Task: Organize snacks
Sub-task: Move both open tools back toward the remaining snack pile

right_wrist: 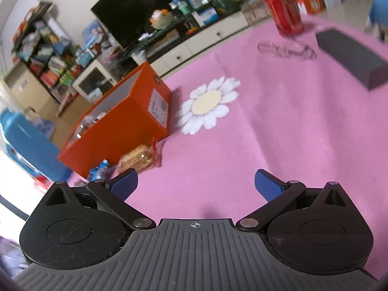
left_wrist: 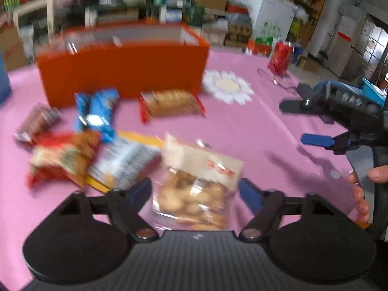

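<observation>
A clear bag of round cookies point(left_wrist: 194, 194) lies on the pink cloth between the fingers of my left gripper point(left_wrist: 195, 195). The jaws stand on either side of it, and a narrow gap shows at the left pad. Behind it are several loose snacks: a red packet point(left_wrist: 63, 157), a white and yellow one point(left_wrist: 126, 160), a blue one point(left_wrist: 97, 111) and wrapped biscuits point(left_wrist: 172, 104). The open orange box point(left_wrist: 121, 72) stands beyond them. My right gripper point(right_wrist: 196, 184) hangs open over bare cloth, to the right of the box point(right_wrist: 116, 126) with nothing between its fingers.
A daisy-shaped mat point(right_wrist: 208, 104) lies right of the box. Further back are a red can point(right_wrist: 283, 12), clear glasses point(right_wrist: 286, 48) and a long dark grey box point(right_wrist: 351, 58). A blue container point(right_wrist: 26, 140) stands left of the orange box. A hand point(left_wrist: 361, 194) holds the right gripper.
</observation>
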{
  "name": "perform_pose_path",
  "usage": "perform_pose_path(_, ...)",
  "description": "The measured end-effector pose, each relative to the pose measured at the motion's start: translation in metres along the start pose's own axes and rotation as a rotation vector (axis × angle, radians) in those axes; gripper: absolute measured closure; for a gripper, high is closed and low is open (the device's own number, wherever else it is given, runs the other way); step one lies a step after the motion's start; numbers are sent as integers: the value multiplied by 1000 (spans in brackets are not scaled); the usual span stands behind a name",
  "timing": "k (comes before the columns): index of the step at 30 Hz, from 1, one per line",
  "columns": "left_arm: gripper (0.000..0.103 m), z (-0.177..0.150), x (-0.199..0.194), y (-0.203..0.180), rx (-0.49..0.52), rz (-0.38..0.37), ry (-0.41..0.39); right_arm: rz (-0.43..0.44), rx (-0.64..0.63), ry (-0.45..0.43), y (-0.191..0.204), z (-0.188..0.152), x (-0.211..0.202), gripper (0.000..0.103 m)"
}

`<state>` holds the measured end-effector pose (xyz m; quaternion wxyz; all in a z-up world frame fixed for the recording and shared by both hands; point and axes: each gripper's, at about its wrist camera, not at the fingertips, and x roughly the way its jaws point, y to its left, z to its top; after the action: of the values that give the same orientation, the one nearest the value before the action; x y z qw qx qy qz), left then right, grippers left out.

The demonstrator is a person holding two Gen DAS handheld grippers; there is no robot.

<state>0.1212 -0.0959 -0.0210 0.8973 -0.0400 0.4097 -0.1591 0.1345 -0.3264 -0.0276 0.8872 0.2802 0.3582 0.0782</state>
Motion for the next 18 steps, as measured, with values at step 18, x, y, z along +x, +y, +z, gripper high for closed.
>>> perform_pose_path(18, 10, 7, -40, -12, 57, 164, -156, 66, 71, -5, -13, 3, -5, 11)
